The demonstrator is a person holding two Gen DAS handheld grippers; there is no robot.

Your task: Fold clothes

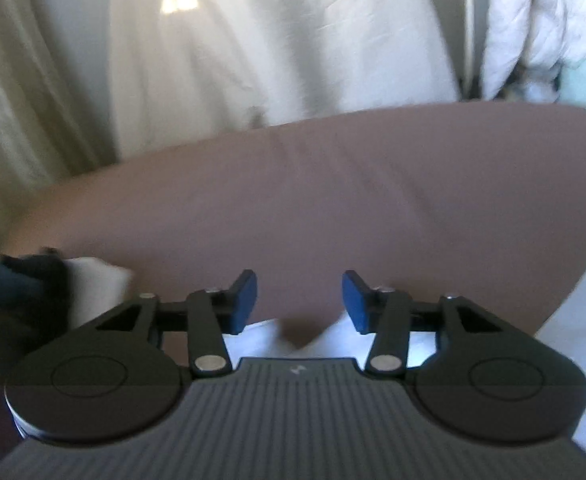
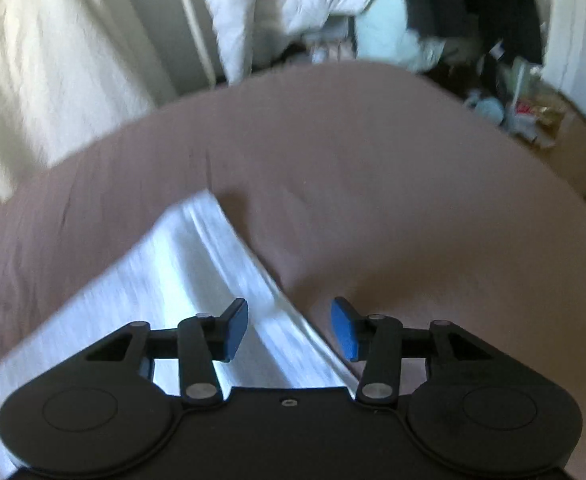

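Left claw (image 1: 299,300): apart, empty | right claw (image 2: 289,330): apart over white garment (image 2: 165,264) edge at 6 o'clock on bed (image 2: 373,184), placed to grasp.

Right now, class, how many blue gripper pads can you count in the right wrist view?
2: one pad over the white cloth, the other pad over the brown bedsheet.

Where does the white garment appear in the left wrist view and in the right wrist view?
Left wrist view: white garment shows only in slivers at the bottom, behind the gripper, and at the right edge.
Right wrist view: it fills the lower left, its edge running diagonally between the open jaws.
Shared landmark: the brown bed sheet.
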